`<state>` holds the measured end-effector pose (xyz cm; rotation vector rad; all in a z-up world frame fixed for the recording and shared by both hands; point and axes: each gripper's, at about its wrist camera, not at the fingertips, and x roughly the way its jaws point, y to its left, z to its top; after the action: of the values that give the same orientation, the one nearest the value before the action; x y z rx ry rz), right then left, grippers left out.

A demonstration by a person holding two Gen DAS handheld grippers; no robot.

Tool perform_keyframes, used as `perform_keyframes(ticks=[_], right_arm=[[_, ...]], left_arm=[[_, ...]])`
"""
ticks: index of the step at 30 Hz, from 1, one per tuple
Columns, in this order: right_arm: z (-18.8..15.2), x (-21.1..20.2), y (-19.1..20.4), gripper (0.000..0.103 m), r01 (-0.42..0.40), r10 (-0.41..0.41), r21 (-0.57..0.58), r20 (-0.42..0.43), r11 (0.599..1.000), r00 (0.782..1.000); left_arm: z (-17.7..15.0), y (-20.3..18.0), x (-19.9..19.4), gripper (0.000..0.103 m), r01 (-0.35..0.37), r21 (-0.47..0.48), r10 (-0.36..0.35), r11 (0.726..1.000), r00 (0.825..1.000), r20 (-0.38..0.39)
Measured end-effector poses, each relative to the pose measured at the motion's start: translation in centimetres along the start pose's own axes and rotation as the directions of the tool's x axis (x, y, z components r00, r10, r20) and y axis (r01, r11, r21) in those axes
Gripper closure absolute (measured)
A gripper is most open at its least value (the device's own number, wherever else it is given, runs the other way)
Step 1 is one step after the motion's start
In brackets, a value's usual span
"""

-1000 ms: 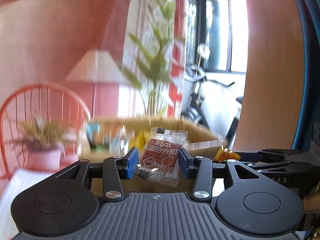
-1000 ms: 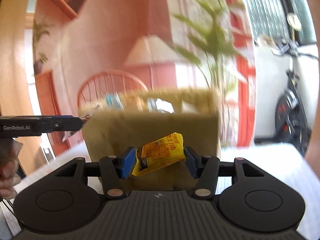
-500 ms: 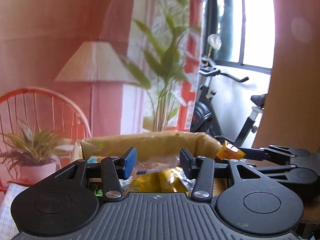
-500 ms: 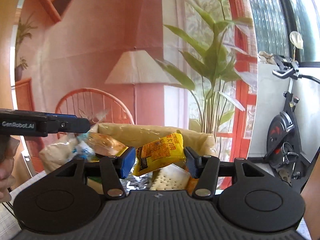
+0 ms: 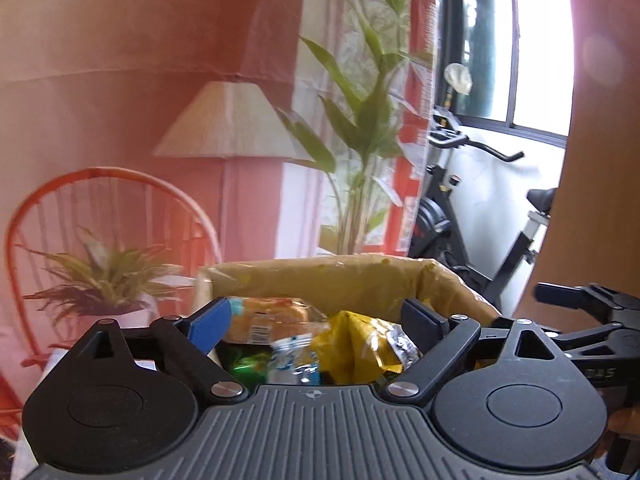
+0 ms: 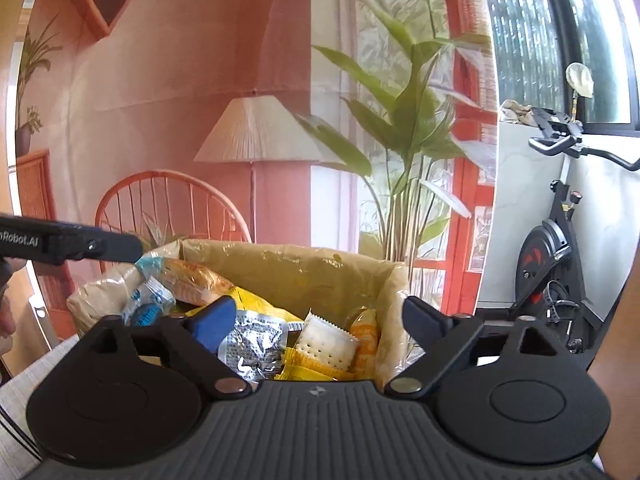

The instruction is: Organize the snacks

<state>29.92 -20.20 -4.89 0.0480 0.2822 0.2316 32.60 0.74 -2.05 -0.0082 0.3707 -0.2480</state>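
Brown cardboard formed the box, and a thin clear plastic covered its walls. It stood on the table just in front of both grippers and was filled with snacks. A bread roll in a clear wrapper lay at the left side of the box and rose over its rim. Beside it sat a small blue and white packet, a crumpled silver packet, a pack of pale crackers and an orange packet leaning on the right wall. In the left camera a yellow packet and something green were also visible inside, a little blurred.

The left gripper hung over the near edge of the box with its jaws wide apart and nothing between them. The right gripper was level beside it, also spread wide and holding nothing. Each gripper was seen from the side in the other camera.
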Motion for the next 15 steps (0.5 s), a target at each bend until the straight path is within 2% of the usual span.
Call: perform_keyframes(ticks=[1,4,8,15], right_arm=[[0.1,-0.4,0.1,0.000,0.000,0.000,0.005,0.003,1.000,1.000],[0.6,-1.6,0.8,0.000,0.009,-0.009,0.003,0.001,1.000,1.000],[1.3,-3.2,1.9,0.000,0.020,-0.020,0.011,-0.007,1.000,1.000],[2.1,-6.8,4.3,0.000,0.020,-0.021,0.046,0.022,0.999,1.000]], left_arm=[[0.1,0.0,-0.6,0.009,-0.017,-0.001,0.017,1.000,1.000,0.005],[0.2,-0.4,-2.6,0.009,-0.048,0.022,0.047,0.999,0.998,0.046],[0.2,-1.2,-4.8,0.009,-0.076,0.056,0.073,0.996,0.996,0.057],[-0.3,-1.3,-9.7,0.009,-0.092,0.055,0.087,0.994,0.993,0.085]])
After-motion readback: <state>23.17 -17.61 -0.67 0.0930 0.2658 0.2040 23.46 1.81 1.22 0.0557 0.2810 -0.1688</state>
